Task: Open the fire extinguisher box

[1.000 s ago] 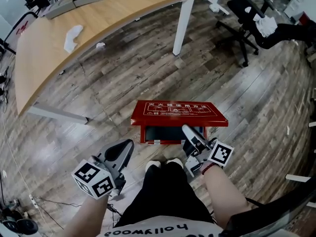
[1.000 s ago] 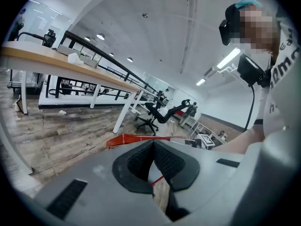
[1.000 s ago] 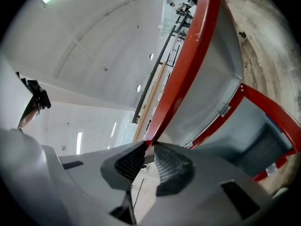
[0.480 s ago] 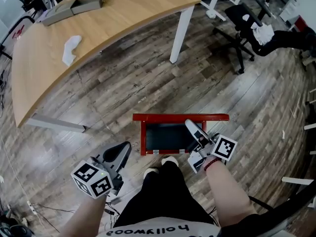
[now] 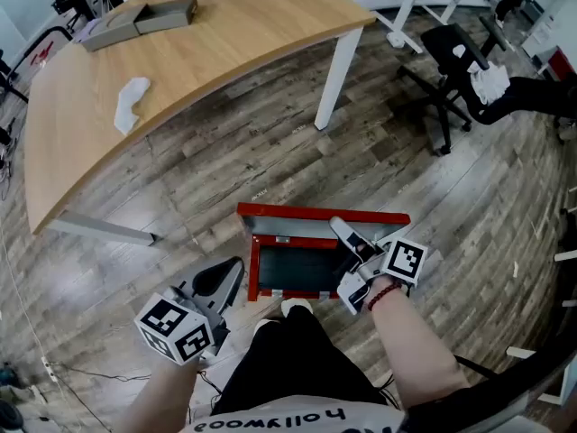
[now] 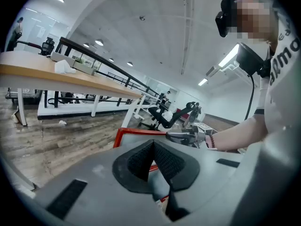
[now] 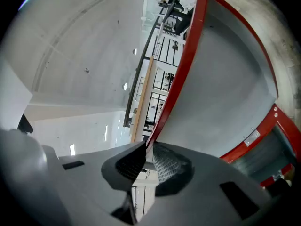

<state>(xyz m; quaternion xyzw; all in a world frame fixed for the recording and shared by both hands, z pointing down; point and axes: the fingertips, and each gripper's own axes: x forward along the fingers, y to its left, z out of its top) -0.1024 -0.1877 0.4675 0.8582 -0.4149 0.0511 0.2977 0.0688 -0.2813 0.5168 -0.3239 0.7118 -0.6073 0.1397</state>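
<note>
The red fire extinguisher box (image 5: 255, 273) lies on the wooden floor in front of my feet, its dark inside showing. Its lid (image 5: 297, 230) stands raised past upright, with the grey inner face towards me. My right gripper (image 5: 337, 227) is at the lid's right part, its jaws closing on the lid's red rim (image 7: 183, 65), which runs down between the pads (image 7: 164, 166). My left gripper (image 5: 227, 273) hangs to the left of the box, apart from it, shut with nothing in it. In the left gripper view the lid (image 6: 134, 133) and the right gripper (image 6: 178, 136) show ahead.
A curved wooden desk (image 5: 207, 52) with a white leg (image 5: 335, 75) stands beyond the box, bearing a white cloth (image 5: 132, 102) and a flat carton (image 5: 144, 18). A black office chair (image 5: 451, 66) is at the upper right. My shoe (image 5: 295, 308) is at the box's near edge.
The lid has swung up and back from a low tilt to past upright, its inner face now showing. My right gripper rose and moved away with it. The left gripper barely moved.
</note>
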